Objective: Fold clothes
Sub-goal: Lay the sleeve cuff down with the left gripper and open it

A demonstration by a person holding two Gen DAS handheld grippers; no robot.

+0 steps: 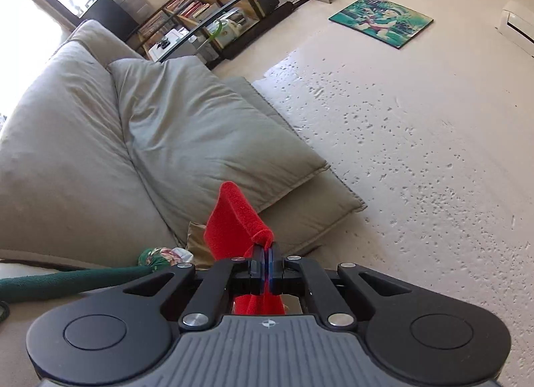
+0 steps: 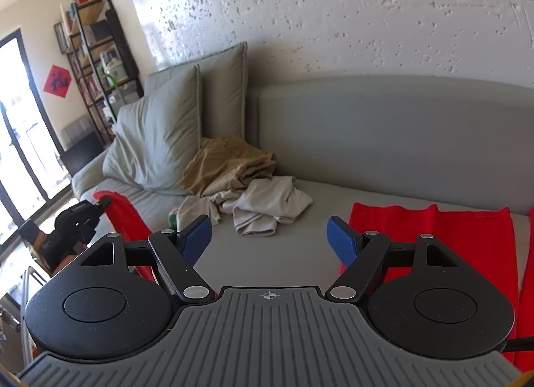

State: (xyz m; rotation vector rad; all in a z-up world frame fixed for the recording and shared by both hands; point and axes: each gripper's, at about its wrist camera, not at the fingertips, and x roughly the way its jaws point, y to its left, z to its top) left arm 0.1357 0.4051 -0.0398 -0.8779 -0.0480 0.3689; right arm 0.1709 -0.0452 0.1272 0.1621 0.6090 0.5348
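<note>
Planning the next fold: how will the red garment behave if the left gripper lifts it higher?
Probably floppy: the red garment bunches and droops where the left gripper pinches it. Likely light, since one small pinch holds up that corner. Its fuzzy, napped-looking surface suggests it won't slip easily. The right gripper is open, so the far end would likely drag across the sofa.

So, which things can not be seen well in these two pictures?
- Red fleece garment: left wrist view, the closed left gripper hides its lower part.
- Same garment: right wrist view, the open right gripper and the frame edge cut it off.
- Crumpled beige clothes pile: what garments they are is unclear.
- Green patterned cloth: mostly hidden.
</note>
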